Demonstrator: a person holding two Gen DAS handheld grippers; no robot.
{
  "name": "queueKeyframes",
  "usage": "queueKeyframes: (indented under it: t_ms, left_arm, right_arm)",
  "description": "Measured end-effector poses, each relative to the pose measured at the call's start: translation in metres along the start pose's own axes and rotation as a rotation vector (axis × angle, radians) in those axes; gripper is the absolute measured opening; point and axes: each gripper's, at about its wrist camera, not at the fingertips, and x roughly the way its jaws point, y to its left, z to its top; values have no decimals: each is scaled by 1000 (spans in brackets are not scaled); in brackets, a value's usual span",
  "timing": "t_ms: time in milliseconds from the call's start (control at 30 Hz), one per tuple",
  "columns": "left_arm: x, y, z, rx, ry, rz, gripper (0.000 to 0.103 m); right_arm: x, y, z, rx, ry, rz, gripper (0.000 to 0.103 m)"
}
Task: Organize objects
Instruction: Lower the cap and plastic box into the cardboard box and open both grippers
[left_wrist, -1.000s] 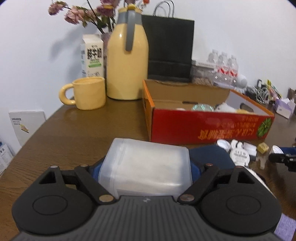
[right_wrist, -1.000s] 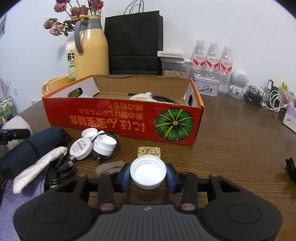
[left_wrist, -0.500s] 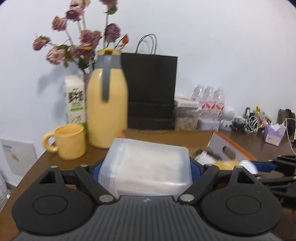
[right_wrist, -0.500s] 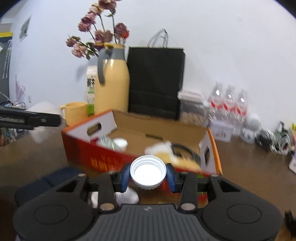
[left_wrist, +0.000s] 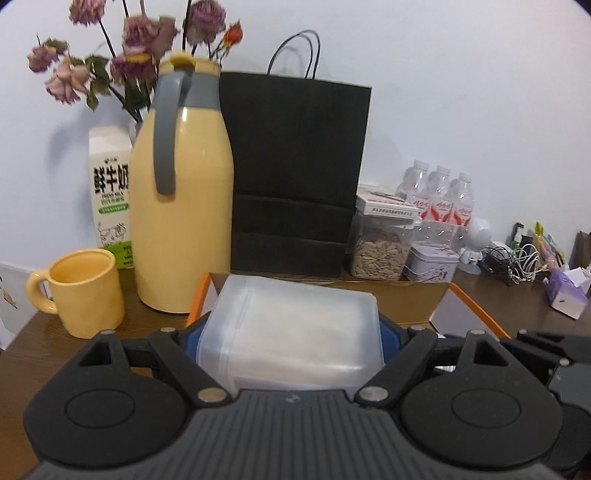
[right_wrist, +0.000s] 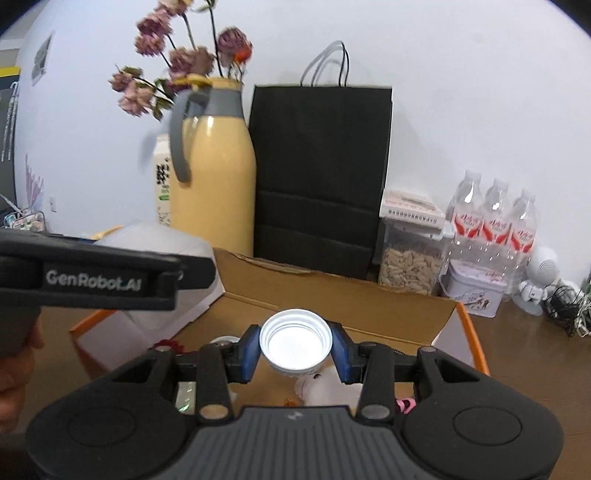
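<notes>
Tub (left_wrist: 291, 332) of frosted plastic sits clamped between the blue pads of the left gripper (left_wrist: 290, 345), jaws spread wide around its sides, held above the near-left corner of the box (left_wrist: 469, 314); in the right wrist view the same tub (right_wrist: 162, 243) shows pale behind the left gripper's black finger (right_wrist: 110, 278), over the box's left end. White cap (right_wrist: 294, 341), open side up, is pinched between the blue pads of the right gripper (right_wrist: 295, 349), jaws about half closed on it, held over the middle of the box (right_wrist: 332, 295), above small items lying inside that are too hidden to name. Box is brown card with orange edges, standing open on a wooden table (left_wrist: 524, 306). Beyond its far wall stand a black paper bag (left_wrist: 295, 173) and, to the left, a tall yellow flask (left_wrist: 183, 206) with a grey handle; a milk carton (left_wrist: 110, 192) and faded pink flowers (left_wrist: 140, 48) lie behind the flask, a yellow mug (left_wrist: 86, 291) near its left. Right of the bag: a jar of seeds (left_wrist: 380, 247), a small tin (left_wrist: 432, 262), three water bottles (left_wrist: 439, 195), then a tangle of cables (left_wrist: 517, 262) at far right.
</notes>
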Motion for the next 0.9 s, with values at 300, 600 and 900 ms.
queueKeyframes:
  t_ms: [300, 600, 900]
  left_arm:
    - [24, 2, -8, 35, 51, -7, 87]
    - [17, 1, -7, 19, 20, 2, 103]
    - [16, 0, -6, 16, 16, 6, 103]
  right_arm:
    - [22, -11, -10, 12, 45, -10, 39]
    - [18, -17, -12, 37, 56, -39, 103]
    - [18, -19, -12, 47, 62, -50, 103]
